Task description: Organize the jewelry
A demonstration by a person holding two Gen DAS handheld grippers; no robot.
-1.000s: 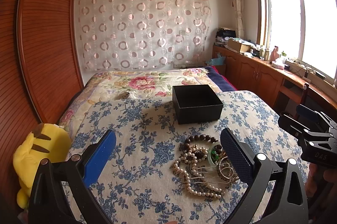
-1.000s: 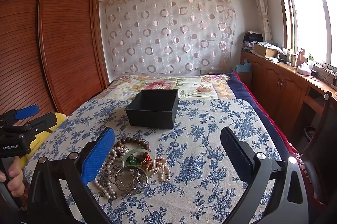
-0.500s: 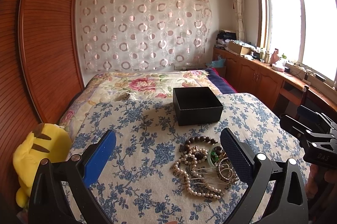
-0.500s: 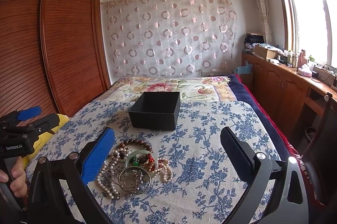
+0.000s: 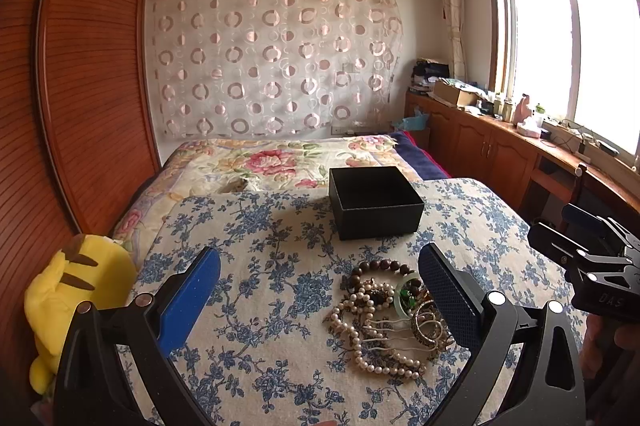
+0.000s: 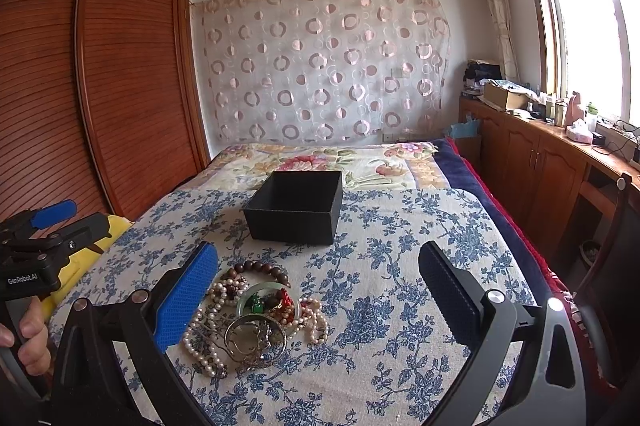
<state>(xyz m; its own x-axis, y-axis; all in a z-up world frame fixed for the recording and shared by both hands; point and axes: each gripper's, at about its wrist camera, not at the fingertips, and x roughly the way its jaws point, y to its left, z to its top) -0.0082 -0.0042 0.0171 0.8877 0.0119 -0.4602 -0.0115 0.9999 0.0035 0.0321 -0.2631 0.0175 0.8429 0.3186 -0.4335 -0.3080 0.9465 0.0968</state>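
Between both tools' spread fingers, jewelry pile (image 5: 394,318).

The bed (image 5: 260,161) carried a blue floral cloth (image 5: 280,290) spread over a flowered quilt (image 6: 360,157). On the cloth stood an open black box (image 5: 376,222). Near it lay a jewelry pile (image 6: 256,318): pearl strands, a dark bead bracelet, metal bangles, tangled together.

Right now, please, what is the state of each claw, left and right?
Left claw: open, holding nothing, above the blue-flowered cloth.
Right claw: open, holding nothing, its blue finger beside the tangled pile of pearl and bead jewelry.
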